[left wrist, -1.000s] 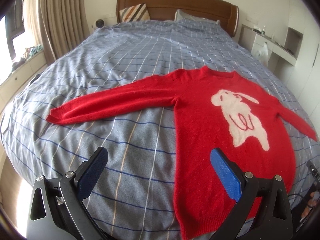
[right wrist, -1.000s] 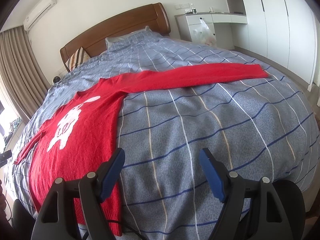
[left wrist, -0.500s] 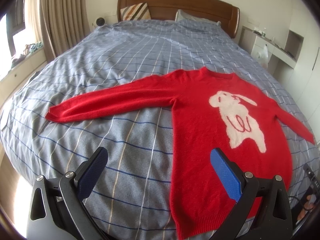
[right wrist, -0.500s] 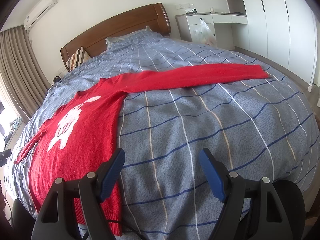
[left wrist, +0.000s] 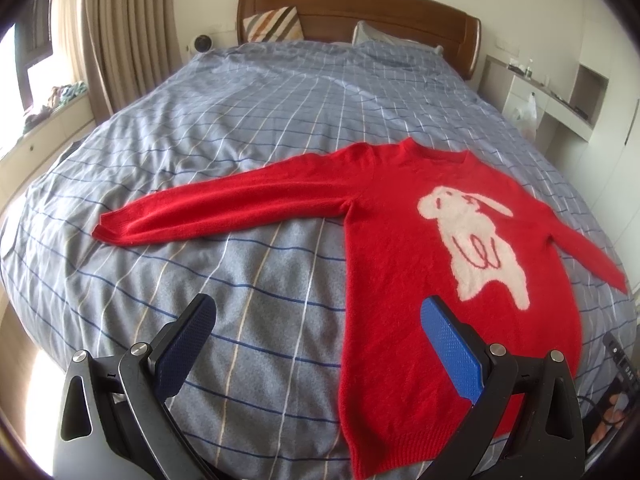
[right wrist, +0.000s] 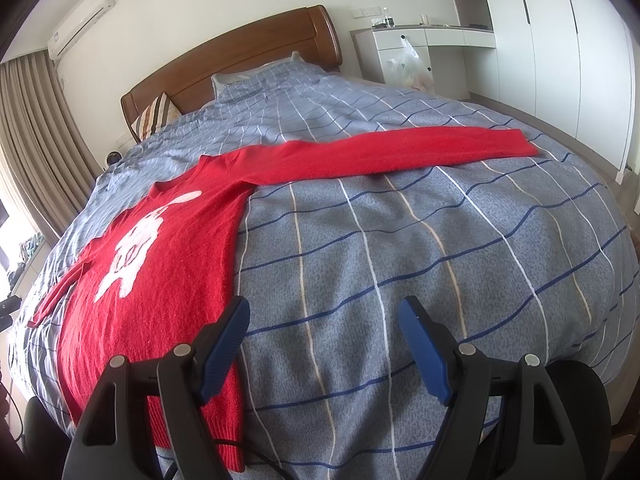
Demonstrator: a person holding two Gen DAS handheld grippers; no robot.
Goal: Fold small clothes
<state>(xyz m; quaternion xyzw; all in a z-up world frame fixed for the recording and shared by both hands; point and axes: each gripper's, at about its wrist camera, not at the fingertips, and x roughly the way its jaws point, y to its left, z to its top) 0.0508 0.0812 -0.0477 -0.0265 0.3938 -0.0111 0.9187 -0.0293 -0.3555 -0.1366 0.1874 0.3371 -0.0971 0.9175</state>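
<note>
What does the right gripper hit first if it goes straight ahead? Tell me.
The right gripper, jaws open and empty, points at bare checked duvet, so it likely meets that first. The red sweater's sleeve lies farther on; depth is uncertain in the fisheye view.

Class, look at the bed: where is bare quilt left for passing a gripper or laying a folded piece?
Bare quilt lies between the sweater's left sleeve and the foot edge, and likewise below the right sleeve. More lies beyond the sleeves, toward the pillows. The sweater's body fills the middle.
</note>
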